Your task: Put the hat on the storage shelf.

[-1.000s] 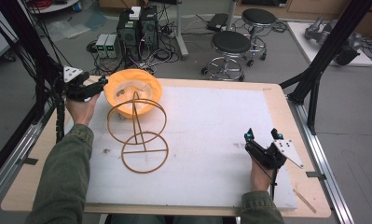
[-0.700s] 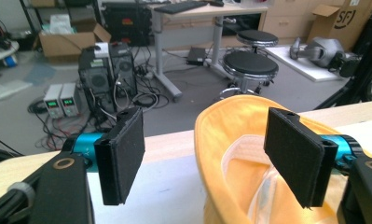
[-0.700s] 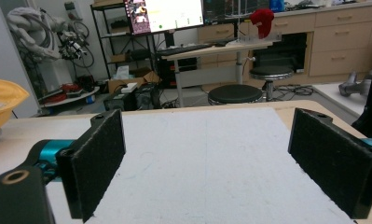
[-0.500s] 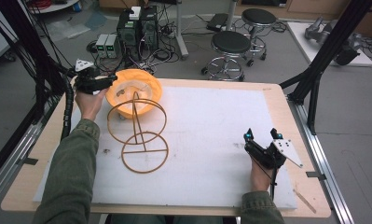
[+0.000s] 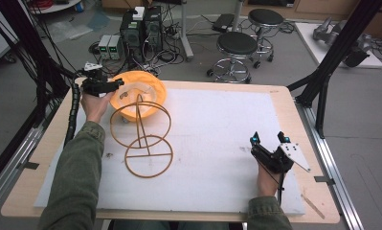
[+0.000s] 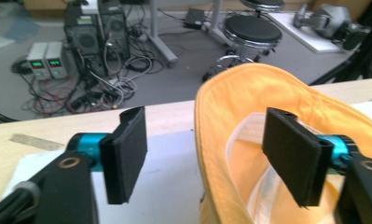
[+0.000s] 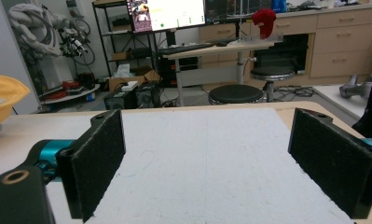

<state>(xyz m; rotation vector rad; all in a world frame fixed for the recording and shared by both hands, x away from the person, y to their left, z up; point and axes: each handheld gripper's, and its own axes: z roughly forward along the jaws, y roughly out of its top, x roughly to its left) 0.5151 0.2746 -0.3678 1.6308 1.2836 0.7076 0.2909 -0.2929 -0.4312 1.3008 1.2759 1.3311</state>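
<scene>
Setting: a wooden table (image 5: 294, 103) covered by a white mat (image 5: 217, 143) is seen in a lab with stools and cabled equipment on the floor beyond.
Hat: an orange-yellow fabric hat (image 5: 140, 91) lies upside down, crown on the mat, at the far left of the table; its pale lining can be seen.
Stand: a wire hat stand (image 5: 143, 136) of two rings on a post is placed just near of the hat, partly overlapping it in the high view.
Left gripper (image 6: 204, 154): the jaws are held wide apart, astride the hat's near brim, one pad outside, the other inside the bowl; nothing is clamped yet, and contact cannot be judged.
Right gripper (image 5: 269, 143): it is held low at the near right, well apart from hat and stand, jaws fully spread over bare mat, nothing held.
Step judged: the brim is probably about to be pinched.
Doing it well: the brim's edge should be centred deep between the pads before closing, only one layer of fabric should be caught, and the stand should be left undisturbed.
</scene>
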